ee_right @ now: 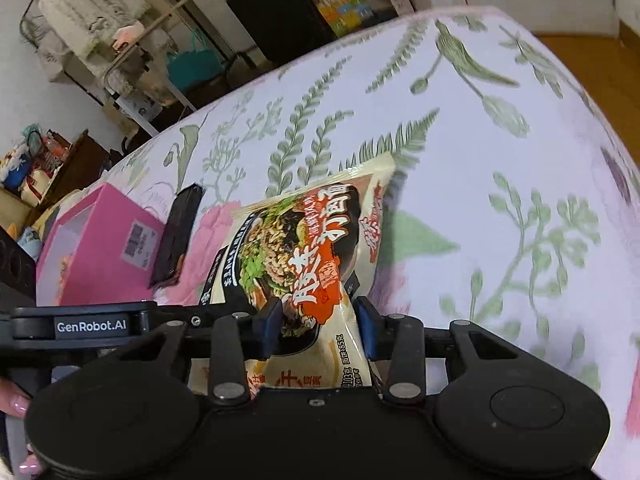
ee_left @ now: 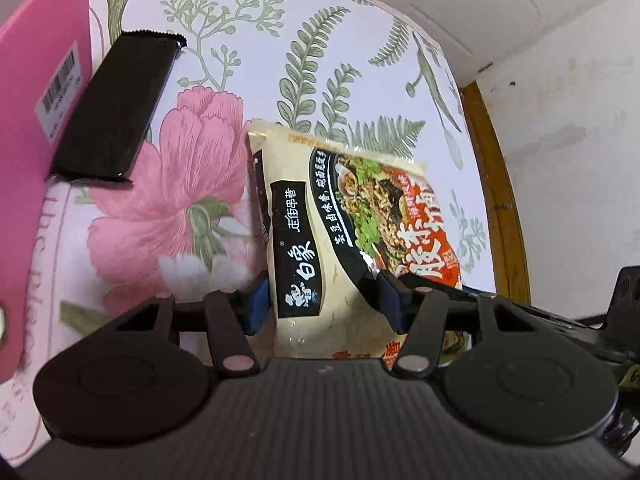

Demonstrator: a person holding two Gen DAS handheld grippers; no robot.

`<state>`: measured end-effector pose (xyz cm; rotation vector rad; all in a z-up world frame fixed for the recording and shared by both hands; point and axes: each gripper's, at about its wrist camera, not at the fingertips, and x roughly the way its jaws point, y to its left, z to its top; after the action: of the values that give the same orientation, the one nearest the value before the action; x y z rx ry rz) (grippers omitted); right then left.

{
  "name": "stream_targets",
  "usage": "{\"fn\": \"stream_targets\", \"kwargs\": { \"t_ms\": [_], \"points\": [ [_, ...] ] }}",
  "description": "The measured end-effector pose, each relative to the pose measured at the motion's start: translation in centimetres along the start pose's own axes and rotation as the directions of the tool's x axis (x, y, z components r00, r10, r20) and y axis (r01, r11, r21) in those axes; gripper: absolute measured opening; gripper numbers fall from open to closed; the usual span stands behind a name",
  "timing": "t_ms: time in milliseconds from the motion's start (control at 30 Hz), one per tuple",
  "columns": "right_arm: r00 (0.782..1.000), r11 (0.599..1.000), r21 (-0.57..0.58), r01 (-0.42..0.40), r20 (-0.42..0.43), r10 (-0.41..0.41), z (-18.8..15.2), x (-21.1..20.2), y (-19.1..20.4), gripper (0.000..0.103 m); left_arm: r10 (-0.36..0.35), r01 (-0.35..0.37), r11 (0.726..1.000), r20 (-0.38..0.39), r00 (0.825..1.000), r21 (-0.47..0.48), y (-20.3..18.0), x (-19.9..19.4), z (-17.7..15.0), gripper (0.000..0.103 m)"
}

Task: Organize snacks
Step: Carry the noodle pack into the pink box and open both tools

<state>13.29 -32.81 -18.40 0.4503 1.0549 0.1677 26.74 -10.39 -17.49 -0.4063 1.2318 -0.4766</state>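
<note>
A cream and red instant noodle packet (ee_left: 344,224) is held above the floral tablecloth (ee_left: 280,40). My left gripper (ee_left: 324,300) is shut on its near end, blue pads pressing both sides. My right gripper (ee_right: 316,326) is shut on the same packet (ee_right: 304,248), gripping its other side. A black snack packet (ee_left: 116,108) leans against a pink box (ee_left: 36,92) at the left. In the right wrist view the black packet (ee_right: 178,236) and pink box (ee_right: 100,236) lie left of the noodles.
The floral tablecloth (ee_right: 500,160) covers the table, with a wooden edge (ee_left: 496,184) at the right. Beyond the table stand a black suitcase (ee_right: 272,12), shelves and room clutter (ee_right: 100,40).
</note>
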Motion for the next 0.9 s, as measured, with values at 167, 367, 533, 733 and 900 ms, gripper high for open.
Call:
{"fn": "stream_targets", "kwargs": {
  "t_ms": [167, 367, 533, 733, 900],
  "points": [
    [0.998, 1.000, 0.027, -0.001, -0.062, 0.003, -1.7, -1.8, 1.8, 0.048, 0.034, -0.032, 0.999, -0.031, 0.999, 0.041, -0.8, -2.5, -1.8, 0.055],
    [0.998, 1.000, 0.003, -0.017, -0.061, 0.017, -4.9, -4.1, 5.0, 0.048, 0.058, -0.057, 0.997, -0.014, 0.998, 0.059, -0.3, -7.0, -4.4, 0.055],
    [0.998, 0.998, -0.045, -0.038, -0.053, 0.036, -6.1, -6.2, 8.8, 0.048, 0.083, -0.084, 0.990, 0.016, 0.996, 0.109, -0.2, -11.7, -5.1, 0.055],
    [0.998, 0.989, -0.133, -0.065, -0.027, 0.062, -5.4, -8.4, 14.6, 0.048, 0.082, -0.097, 0.985, 0.107, 0.991, 0.141, 0.9, -18.2, -4.9, 0.056],
    [0.995, 0.974, -0.202, -0.103, -0.025, 0.100, -4.1, -7.7, 19.9, 0.048, 0.094, -0.117, 0.985, 0.175, 0.980, 0.126, 4.4, -23.4, -3.6, 0.056]
  ]
}}
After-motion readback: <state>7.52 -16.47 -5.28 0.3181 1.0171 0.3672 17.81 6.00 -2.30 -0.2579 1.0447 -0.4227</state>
